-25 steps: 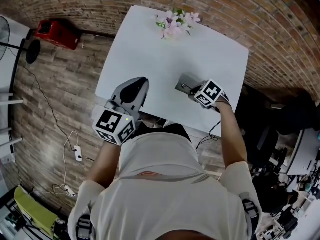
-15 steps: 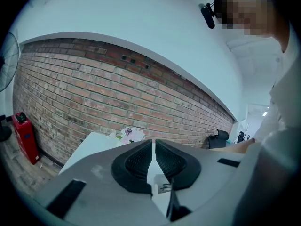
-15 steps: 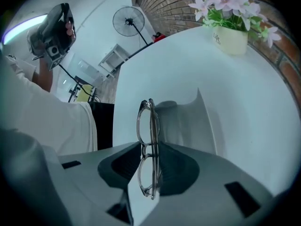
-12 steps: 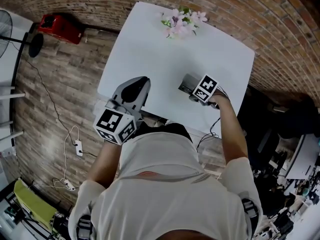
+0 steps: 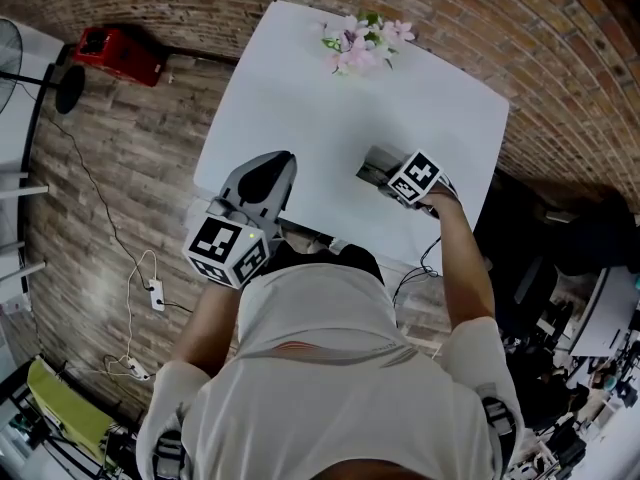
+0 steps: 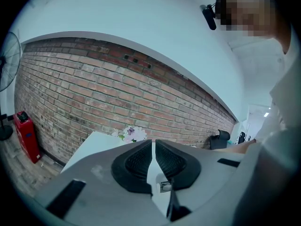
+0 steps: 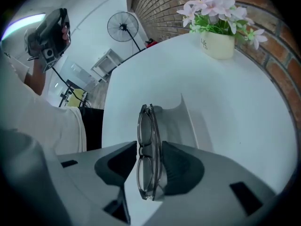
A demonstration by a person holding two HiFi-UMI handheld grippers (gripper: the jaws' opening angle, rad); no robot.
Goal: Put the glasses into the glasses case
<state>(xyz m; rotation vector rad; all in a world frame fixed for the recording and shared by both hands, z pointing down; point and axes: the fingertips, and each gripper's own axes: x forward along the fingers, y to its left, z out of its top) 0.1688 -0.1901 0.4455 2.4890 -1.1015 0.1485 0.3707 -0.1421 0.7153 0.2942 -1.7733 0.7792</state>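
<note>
- Between the pads of your right hand-held gripper (image 7: 149, 145) stand the folded glasses (image 7: 147, 161), upright on their edge, lenses facing the pads.
- Its jaws have just been opening. They now sit wide, with a clear gap on the left side of the frame, so the pads no longer pinch the glasses.
- Just ahead of those jaws lies the grey glasses case (image 7: 178, 121), open on the white bench (image 5: 300, 98). The far end of the glasses reaches over it. Whether they already rest inside cannot be told.
- From the head view, your right hand-held gripper (image 5: 395, 173) points steeply down at the case (image 5: 376, 161), with its marker cube on top.
- Your left hand-held gripper (image 6: 154, 145) has its jaws drawn together to a thin slit, and nothing is between them.
- It hangs over the near edge of the bench, well to the left of the case (image 5: 283, 160).
- Far beyond both hand-held grippers, a pot of pink flowers (image 5: 360, 43) stands at the bench's far edge.
</note>
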